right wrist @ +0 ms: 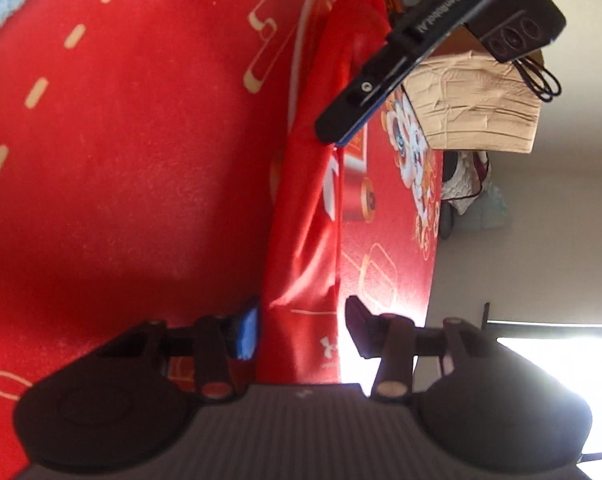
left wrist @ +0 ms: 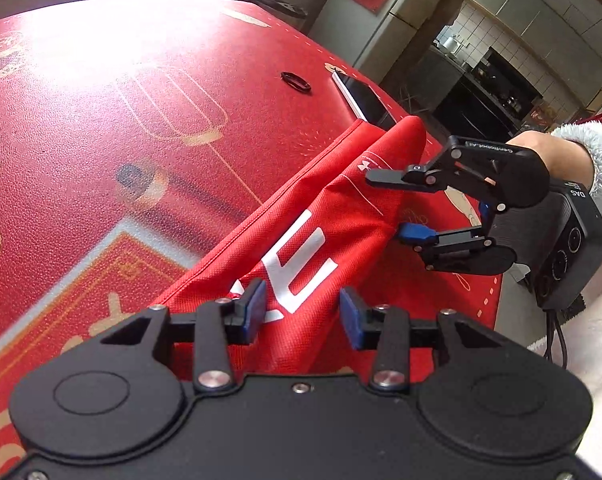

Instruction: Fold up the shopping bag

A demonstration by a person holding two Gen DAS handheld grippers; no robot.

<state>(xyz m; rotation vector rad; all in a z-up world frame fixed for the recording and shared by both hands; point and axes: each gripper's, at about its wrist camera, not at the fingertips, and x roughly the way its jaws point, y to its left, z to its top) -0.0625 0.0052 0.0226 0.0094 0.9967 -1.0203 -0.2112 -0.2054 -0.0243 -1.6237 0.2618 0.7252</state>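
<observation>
Now, in your left wrist view, the bag (left wrist: 301,248) lies as a long strip mid-frame on the table (left wrist: 101,140); your left gripper (left wrist: 303,312) is wide over its near end, your right gripper (left wrist: 397,208) wide at its far right edge. In the right wrist view, the bag (right wrist: 301,220) runs up the centre. Seemingly mid-fold; next, close on both ends.

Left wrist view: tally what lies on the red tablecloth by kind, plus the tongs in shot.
Bag: 1
Phone: 1
Black ring: 1
Tongs: 2, left and right, both open
Total: 5
</observation>
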